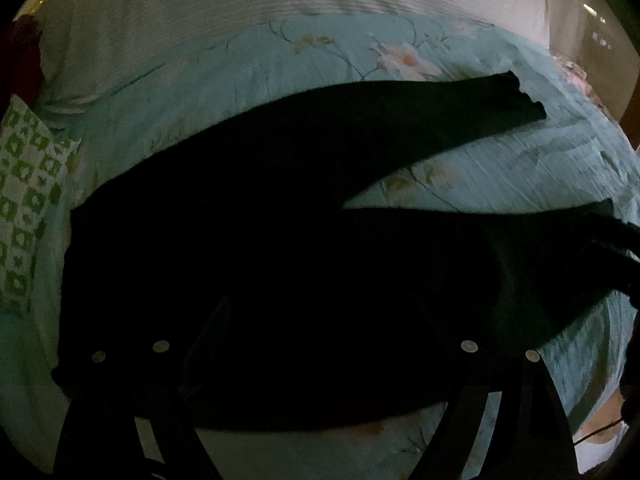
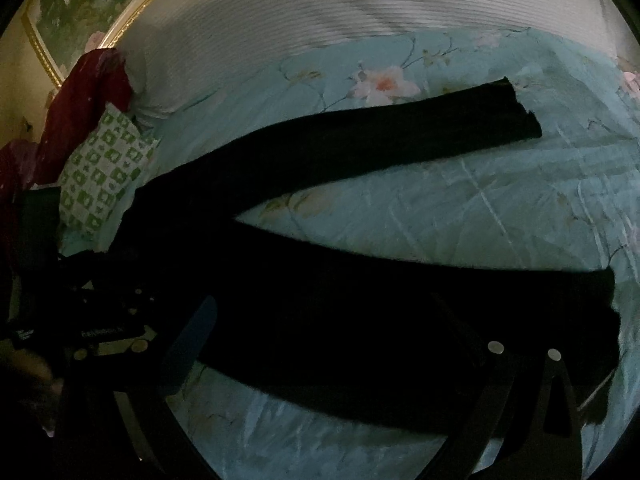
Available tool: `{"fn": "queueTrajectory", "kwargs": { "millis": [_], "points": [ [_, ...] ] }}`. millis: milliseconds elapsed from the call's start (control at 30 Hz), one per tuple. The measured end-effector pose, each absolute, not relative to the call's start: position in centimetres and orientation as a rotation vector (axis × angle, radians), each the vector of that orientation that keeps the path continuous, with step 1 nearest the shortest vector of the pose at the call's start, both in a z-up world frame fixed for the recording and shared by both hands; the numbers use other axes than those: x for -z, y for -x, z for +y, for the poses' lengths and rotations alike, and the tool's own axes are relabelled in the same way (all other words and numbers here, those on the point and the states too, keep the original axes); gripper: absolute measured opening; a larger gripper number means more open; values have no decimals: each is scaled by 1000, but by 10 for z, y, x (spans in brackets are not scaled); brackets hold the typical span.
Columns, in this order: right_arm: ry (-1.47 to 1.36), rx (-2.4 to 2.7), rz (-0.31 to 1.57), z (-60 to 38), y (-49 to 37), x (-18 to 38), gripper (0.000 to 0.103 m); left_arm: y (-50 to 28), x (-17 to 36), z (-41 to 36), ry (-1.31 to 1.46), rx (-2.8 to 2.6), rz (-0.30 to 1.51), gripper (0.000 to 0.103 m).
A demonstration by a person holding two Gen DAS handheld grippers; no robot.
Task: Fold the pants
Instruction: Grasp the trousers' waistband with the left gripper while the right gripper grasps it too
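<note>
Black pants (image 1: 280, 208) lie flat on a teal floral bedspread (image 1: 500, 176), waist at the left, both legs spread apart toward the right. The same pants show in the right wrist view (image 2: 360, 300). My left gripper (image 1: 316, 320) hovers open above the waist and seat of the pants, its dark fingers wide apart. My right gripper (image 2: 336, 332) hovers open above the near leg, close to its cuff (image 2: 600, 320). The far leg's cuff (image 2: 516, 112) lies at the upper right. The left gripper's body (image 2: 100, 320) shows at the left of the right wrist view.
A green and white patterned pillow (image 2: 104, 176) lies beside the waist. A dark red cloth (image 2: 88, 96) hangs behind it. A white ribbed blanket (image 2: 360, 8) covers the far side of the bed. A framed picture (image 2: 80, 4) hangs on the wall.
</note>
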State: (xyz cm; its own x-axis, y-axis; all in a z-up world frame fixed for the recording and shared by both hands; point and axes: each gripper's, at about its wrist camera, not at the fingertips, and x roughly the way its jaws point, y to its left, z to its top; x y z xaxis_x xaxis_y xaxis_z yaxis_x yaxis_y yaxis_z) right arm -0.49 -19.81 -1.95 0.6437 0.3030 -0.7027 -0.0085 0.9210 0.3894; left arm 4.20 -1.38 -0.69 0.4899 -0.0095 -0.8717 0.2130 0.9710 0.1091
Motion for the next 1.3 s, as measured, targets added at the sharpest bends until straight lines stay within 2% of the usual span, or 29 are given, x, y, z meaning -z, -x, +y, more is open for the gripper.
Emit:
{"fn": "queueTrajectory", "kwargs": {
  "millis": [667,933,1300],
  "points": [
    [-345,-129,886,-299,-110,-2,101,-179,-16,-37,-305,235,1029,86],
    [-391,-71,928,-359,-163,14,101,-242,-1,-48,-338,294,1105,86],
    [-333,-71,976,-386,-215,32,101,-306,29,-65,-393,365,1170,86]
  ]
}}
